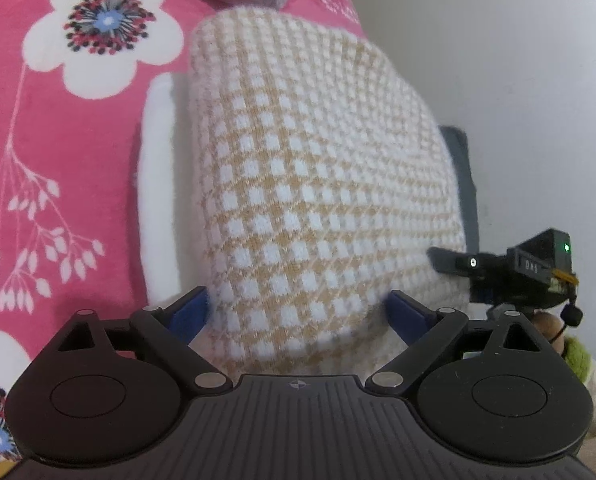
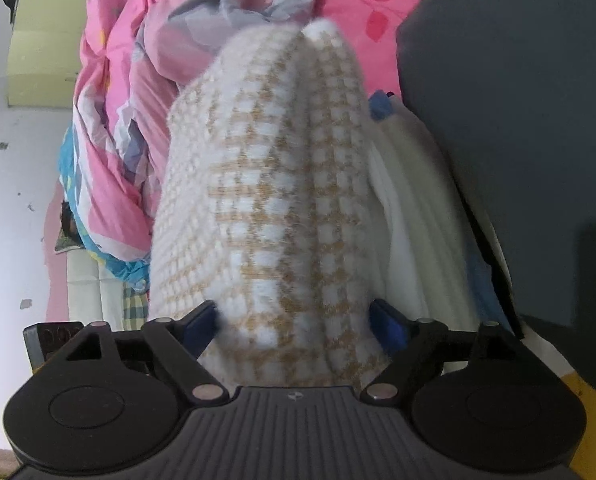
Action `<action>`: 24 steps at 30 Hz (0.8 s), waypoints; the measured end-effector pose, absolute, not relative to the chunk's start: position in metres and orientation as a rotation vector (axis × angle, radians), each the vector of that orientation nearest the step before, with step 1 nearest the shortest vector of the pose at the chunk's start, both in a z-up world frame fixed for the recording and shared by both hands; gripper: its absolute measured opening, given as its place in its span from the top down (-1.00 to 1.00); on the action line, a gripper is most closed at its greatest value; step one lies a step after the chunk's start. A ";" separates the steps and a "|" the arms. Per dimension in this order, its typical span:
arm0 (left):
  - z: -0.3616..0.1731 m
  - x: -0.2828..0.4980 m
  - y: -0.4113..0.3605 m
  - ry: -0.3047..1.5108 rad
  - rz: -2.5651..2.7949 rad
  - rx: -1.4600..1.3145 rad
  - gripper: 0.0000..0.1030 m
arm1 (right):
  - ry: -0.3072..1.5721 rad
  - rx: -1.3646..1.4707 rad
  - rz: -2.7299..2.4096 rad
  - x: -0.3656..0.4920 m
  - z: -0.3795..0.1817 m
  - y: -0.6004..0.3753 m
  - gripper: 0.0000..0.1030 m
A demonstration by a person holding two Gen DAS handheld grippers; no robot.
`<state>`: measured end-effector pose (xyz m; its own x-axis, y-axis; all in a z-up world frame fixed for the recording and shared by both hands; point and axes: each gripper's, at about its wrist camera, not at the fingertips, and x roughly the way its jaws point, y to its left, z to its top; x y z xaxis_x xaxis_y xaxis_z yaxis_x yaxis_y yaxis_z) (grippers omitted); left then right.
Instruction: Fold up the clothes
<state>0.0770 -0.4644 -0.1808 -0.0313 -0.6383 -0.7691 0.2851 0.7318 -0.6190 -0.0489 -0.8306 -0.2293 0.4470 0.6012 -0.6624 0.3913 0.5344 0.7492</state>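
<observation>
Left wrist: bunched white-and-tan checked knit garment (image 1: 306,200).

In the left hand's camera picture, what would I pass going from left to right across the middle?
Pink flowered bedspread → plain white folded fabric → checked white-and-tan knit held between the jaws → grey strip → white wall.

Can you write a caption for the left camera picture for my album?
Left gripper holding a folded white-and-tan checked sweater over a pink flowered blanket.
</observation>
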 end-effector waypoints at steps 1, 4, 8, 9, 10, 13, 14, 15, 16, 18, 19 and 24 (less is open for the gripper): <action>-0.172 0.078 -0.461 1.388 -0.755 -0.302 -0.79 | 1.160 1.027 0.149 -0.048 -0.221 -0.831 -0.66; -0.138 0.080 -0.455 1.252 -0.742 -0.255 -0.79 | 1.126 0.856 0.083 -0.053 -0.180 -0.837 -0.66; -0.103 0.077 -0.481 1.095 -0.836 -0.146 -0.78 | 0.990 0.615 0.027 -0.055 -0.125 -0.831 -0.54; -0.102 0.074 -0.494 1.082 -0.872 -0.100 -0.71 | 0.958 0.545 0.023 -0.053 -0.114 -0.824 -0.35; -0.102 0.071 -0.508 1.075 -0.904 -0.054 -0.65 | 0.933 0.485 0.027 -0.050 -0.107 -0.816 -0.20; -0.125 0.060 -0.540 1.123 -0.953 0.073 -0.50 | 0.916 0.382 0.095 -0.038 -0.115 -0.785 0.22; -0.138 0.056 -0.547 1.154 -0.943 0.124 -0.48 | 0.910 0.348 0.117 -0.035 -0.118 -0.775 0.26; -0.148 0.052 -0.551 1.160 -0.941 0.169 -0.49 | 0.916 0.312 0.132 -0.032 -0.124 -0.766 0.31; -0.155 0.048 -0.553 1.153 -0.943 0.207 -0.49 | 0.955 0.272 0.125 -0.031 -0.137 -0.762 0.39; -0.162 0.043 -0.558 1.159 -0.957 0.248 -0.50 | 1.031 0.192 0.113 -0.029 -0.162 -0.753 0.39; -0.161 0.042 -0.559 1.157 -0.957 0.263 -0.53 | 1.064 0.162 0.108 -0.027 -0.170 -0.749 0.40; -0.159 0.041 -0.558 1.164 -0.917 0.274 -0.64 | 0.938 0.134 0.099 0.002 -0.131 -0.745 0.47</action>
<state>0.0406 -0.5576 -0.1587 0.0951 -0.4760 -0.8743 0.7389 0.6223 -0.2585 0.0025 -0.7448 -0.1306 0.5877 0.1431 -0.7963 -0.0264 0.9871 0.1579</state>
